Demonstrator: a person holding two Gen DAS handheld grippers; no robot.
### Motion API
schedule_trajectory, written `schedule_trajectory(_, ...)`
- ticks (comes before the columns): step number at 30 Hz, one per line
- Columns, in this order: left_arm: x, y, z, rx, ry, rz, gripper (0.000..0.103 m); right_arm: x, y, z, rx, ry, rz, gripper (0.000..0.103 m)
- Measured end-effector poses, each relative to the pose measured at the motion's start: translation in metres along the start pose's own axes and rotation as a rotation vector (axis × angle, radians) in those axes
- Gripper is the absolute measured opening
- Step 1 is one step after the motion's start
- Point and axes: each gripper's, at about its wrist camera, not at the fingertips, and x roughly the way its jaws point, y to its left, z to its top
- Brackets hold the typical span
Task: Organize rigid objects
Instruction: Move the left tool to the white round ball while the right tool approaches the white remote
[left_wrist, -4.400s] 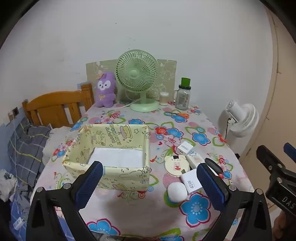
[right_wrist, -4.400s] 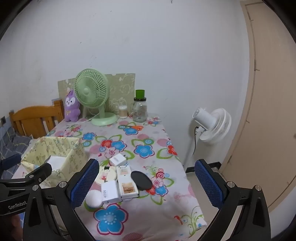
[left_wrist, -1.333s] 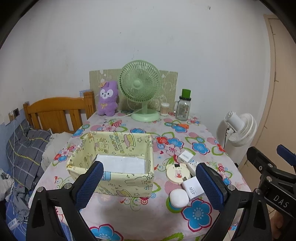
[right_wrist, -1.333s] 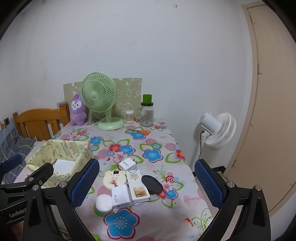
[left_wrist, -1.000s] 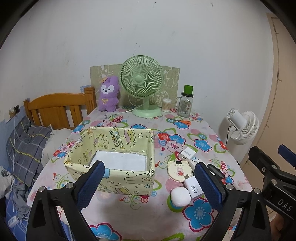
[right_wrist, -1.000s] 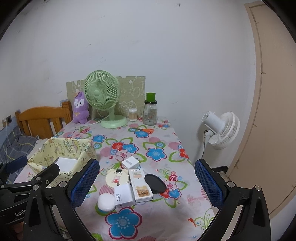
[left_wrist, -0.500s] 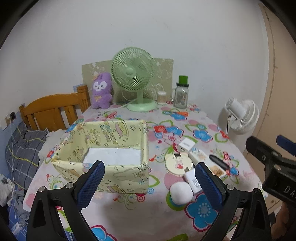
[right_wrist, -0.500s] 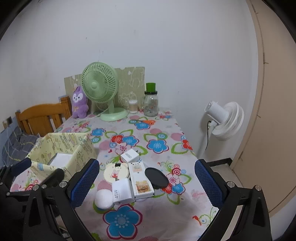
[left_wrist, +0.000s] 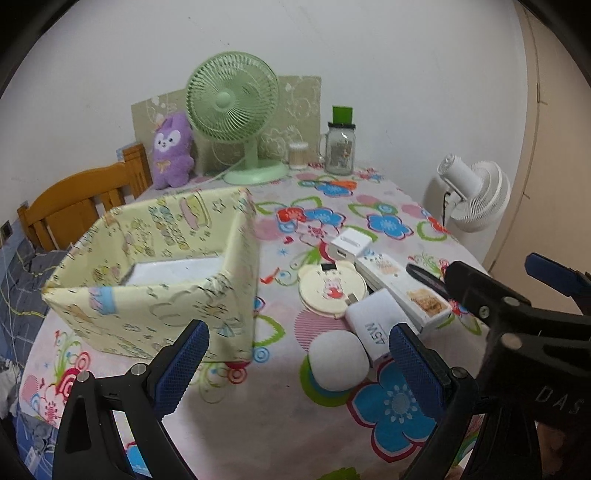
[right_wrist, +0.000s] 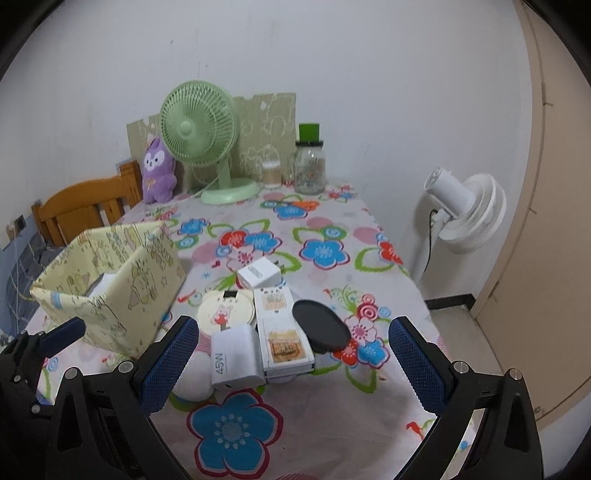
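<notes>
Lying clustered on the floral tablecloth, just right of the yellow patterned box, are the rigid items: a white 45W charger, a white domed puck, a round cream case with a cartoon figure, a long white rectangular case, a black disc and a small white adapter. Most of them touch. The left gripper and right gripper both hover wide apart, holding nothing.

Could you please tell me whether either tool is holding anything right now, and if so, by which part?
Nothing is held: the left tool and right tool are both open above the table.
</notes>
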Motion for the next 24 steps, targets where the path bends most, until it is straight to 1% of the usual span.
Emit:
schedule_trajectory(4, 0.013, -0.007, -0.006, 0.008, 0.038, -0.011, 0.099, 0.012, 0.003, -0.006, -0.016, 0.027, 0.011, 0.103)
schedule_trajectory(12, 0.033, -0.012, -0.013, 0.029, 0.092, -0.007, 0.098, 0.03, 0.006, -0.015, -0.034, 0.064, 0.023, 0.103)
schedule_trajectory(14, 0.038, -0.013, -0.015, 0.031, 0.105, -0.014, 0.095, 0.035, 0.005, -0.017, -0.035, 0.077, 0.026, 0.103)
schedule_trajectory(19, 0.049, -0.016, -0.02, 0.043, 0.133, -0.026, 0.091, 0.045, 0.007, -0.023, -0.04, 0.103, 0.037, 0.101)
schedule_trajectory(24, 0.057, -0.021, -0.024, 0.062, 0.15, -0.046, 0.082, 0.053, 0.007, -0.028, -0.042, 0.125, 0.036, 0.101)
